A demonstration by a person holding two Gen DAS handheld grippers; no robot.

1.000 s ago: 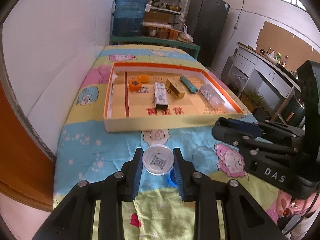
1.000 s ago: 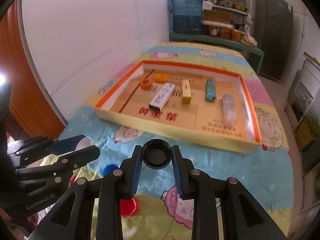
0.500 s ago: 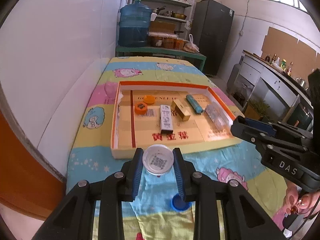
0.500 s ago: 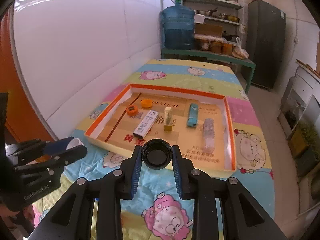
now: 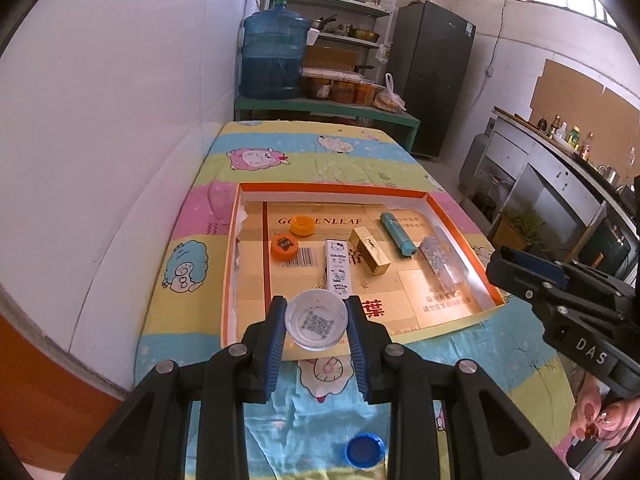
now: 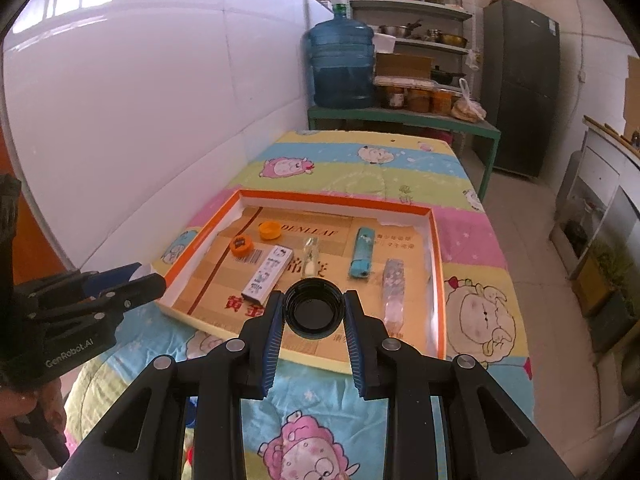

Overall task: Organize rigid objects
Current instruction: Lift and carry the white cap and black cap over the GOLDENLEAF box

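White cap (image 5: pixel 316 319): clamped in left gripper (image 5: pixel 317 326), above the tray (image 5: pixel 464 322) near edge.
Black cap (image 6: pixel 313 309): clamped in right gripper (image 6: pixel 314 314).

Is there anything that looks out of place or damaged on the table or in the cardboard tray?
One round blue plastic cap lies alone on the cartoon-print cloth, outside the orange-rimmed cardboard tray where the other small items sit. Nothing looks damaged.

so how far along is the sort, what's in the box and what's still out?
Done: two orange caps, a white pack, gold case, teal lighter and clear tube lie in the orange-rimmed box. In hand: left gripper holds a white cap, right gripper a black cap. Left: a blue cap on the blanket.
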